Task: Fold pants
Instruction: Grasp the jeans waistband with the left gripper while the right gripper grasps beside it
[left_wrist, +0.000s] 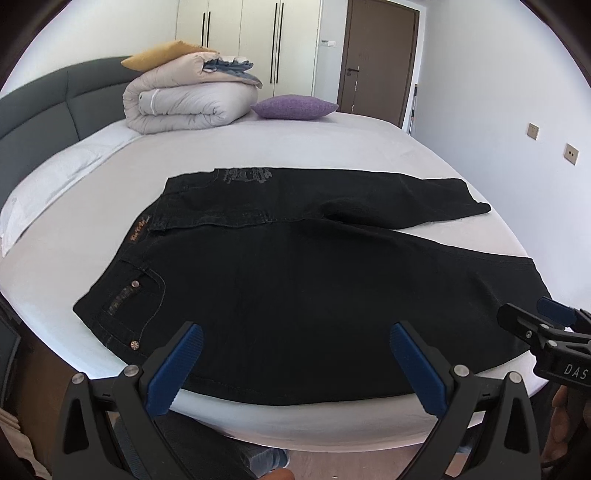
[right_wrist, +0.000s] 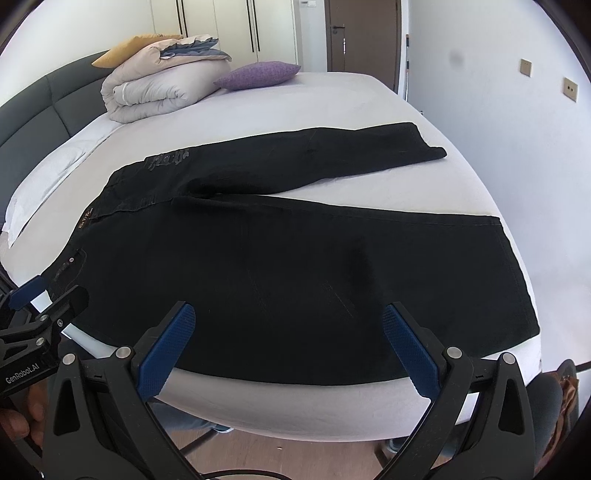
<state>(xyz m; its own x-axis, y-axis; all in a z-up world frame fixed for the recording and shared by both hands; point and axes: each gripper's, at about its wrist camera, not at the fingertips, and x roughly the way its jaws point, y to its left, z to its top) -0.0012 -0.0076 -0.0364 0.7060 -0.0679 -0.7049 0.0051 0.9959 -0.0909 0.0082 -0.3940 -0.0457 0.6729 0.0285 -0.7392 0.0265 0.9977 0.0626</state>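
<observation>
Lettering "GenRobot.AI" on left gripper (right_wrist: 40, 295) body, "DAS" on right gripper (left_wrist: 546, 314), rest cut off. Black denim pants (left_wrist: 295, 288) flat on white-sheeted bed (left_wrist: 332, 147), legs splayed rightward; tan waistband label (left_wrist: 137, 233) and grey pocket print unreadable. Both grippers spread wide, above near edge, nothing pinched.

The small orange label (left_wrist: 137, 232) on the black pants (left_wrist: 295, 280) has writing too tiny to read. At the lower right of the left wrist view, the right tool (left_wrist: 535, 325) is cut off by the frame edge. At the lower left of the right wrist view, the left tool (right_wrist: 48, 299) is cut off too.
</observation>
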